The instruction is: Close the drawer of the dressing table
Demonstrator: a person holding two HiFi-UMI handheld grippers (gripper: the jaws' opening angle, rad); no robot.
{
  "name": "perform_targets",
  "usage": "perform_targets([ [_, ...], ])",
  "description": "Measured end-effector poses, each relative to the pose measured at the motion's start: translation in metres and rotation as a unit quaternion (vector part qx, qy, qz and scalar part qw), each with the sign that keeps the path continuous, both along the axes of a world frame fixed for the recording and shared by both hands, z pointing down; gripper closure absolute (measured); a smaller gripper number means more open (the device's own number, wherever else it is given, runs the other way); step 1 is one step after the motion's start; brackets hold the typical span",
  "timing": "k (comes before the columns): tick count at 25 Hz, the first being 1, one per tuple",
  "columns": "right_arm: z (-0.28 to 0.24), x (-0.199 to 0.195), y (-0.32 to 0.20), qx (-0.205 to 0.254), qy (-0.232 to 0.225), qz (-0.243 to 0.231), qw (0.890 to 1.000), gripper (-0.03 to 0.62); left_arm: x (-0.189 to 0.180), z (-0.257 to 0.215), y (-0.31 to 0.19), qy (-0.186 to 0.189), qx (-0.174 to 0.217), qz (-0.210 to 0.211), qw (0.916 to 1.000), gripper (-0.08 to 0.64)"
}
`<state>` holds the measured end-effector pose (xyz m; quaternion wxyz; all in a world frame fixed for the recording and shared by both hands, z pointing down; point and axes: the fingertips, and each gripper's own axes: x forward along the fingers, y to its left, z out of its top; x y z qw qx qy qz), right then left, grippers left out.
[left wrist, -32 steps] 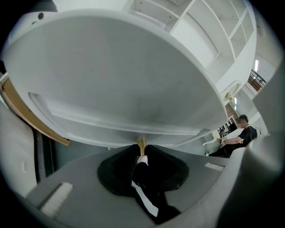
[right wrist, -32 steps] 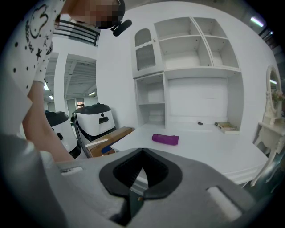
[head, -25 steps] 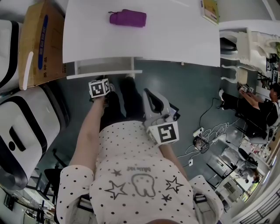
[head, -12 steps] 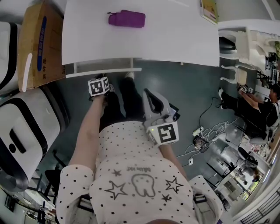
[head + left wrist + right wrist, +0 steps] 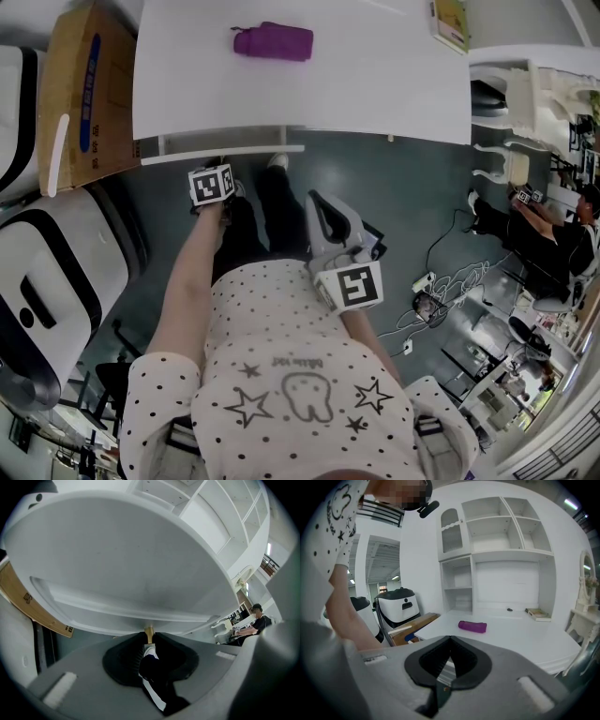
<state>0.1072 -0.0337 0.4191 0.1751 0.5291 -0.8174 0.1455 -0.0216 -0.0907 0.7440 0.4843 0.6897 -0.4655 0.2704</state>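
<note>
Two claws are mine here. My left claw (image 5: pixel 149 634) is nipped shut on the one small gold knob (image 5: pixel 149 631) of the drawer (image 5: pixel 234 152). My right claw (image 5: pixel 450 639) has its jaws pressed together at the tips with nothing in them, and it is held back by my waist, well apart from the furniture. Beyond those I count one drawer, one purple pouch (image 5: pixel 273 41), one book (image 5: pixel 450 21), one cardboard box (image 5: pixel 84 94) and two white-and-black machines (image 5: pixel 56 281) (what kind of machine I cannot tell). The dressing table (image 5: pixel 375 75) has a plain white top. The pouch lies toward its back left, the book at its far right corner, and the rest is bare. A white shelf unit (image 5: pixel 506 531) of open compartments rises behind the top. The floor (image 5: pixel 394 187) is dark grey-green, with a tangle of cables (image 5: pixel 450 281) off to my right and another person (image 5: pixel 548 234) seated at a second white table beyond them. The box stands just beside the table's left end, with the machines nearer to me. The drawer sits under the table's near edge on the left side, its white front standing a little way out from the edge. Seen along my left claw, that front is plain white with a moulded frame, the knob at its middle.
</note>
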Motion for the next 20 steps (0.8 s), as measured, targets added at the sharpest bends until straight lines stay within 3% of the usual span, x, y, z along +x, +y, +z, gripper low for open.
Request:
perform_targets([
  [20, -0.007, -0.006, -0.012, 0.014, -0.008, -0.019, 1.0, 0.597, -0.005, -0.001, -0.007, -0.007, 0.002, -0.005, 1.0, 0.485],
])
